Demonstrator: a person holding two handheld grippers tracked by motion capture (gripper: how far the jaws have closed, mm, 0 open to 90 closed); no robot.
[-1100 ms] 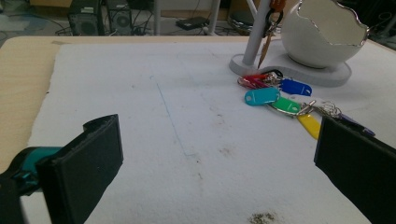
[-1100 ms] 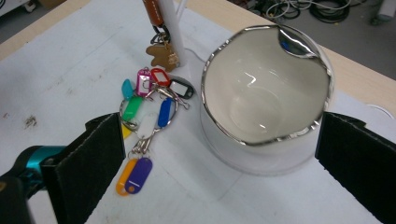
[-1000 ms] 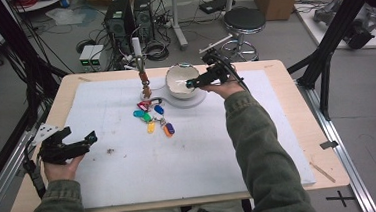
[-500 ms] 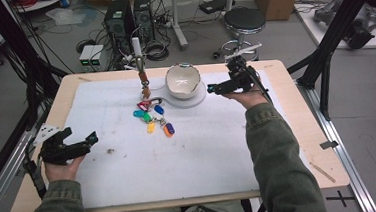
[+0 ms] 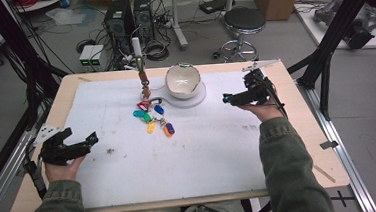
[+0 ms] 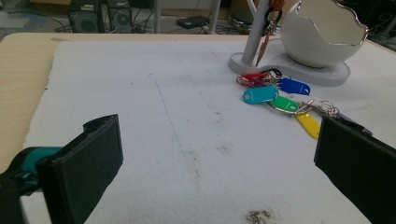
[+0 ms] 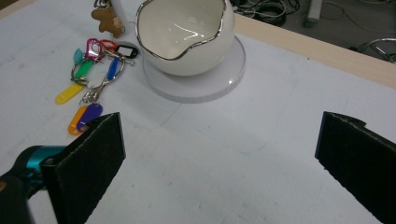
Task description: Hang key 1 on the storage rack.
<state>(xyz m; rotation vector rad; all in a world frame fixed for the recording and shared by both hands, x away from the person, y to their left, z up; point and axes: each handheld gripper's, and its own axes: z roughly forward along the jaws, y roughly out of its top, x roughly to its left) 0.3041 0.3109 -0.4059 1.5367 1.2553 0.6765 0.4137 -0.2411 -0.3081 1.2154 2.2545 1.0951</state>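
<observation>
Your key tags (image 5: 152, 117) read turquoise, green, blue, yellow, orange, purple. At their 2 o'clock: white bowl (image 5: 182, 80), silver-edged rim.

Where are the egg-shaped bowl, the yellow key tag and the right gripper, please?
egg-shaped bowl (image 7: 187, 49): right gripper view, inner wall.
yellow key tag (image 6: 308, 125): left gripper view, tag's flat face.
right gripper (image 5: 227, 99): high view, between its fingertips.

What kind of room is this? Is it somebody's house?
Probably not a house; it looks like a lab or workshop. Computer towers and tangled cables sit on the floor behind the table, black metal frame bars stand around it, and a person holds a gripper in each hand.
</observation>
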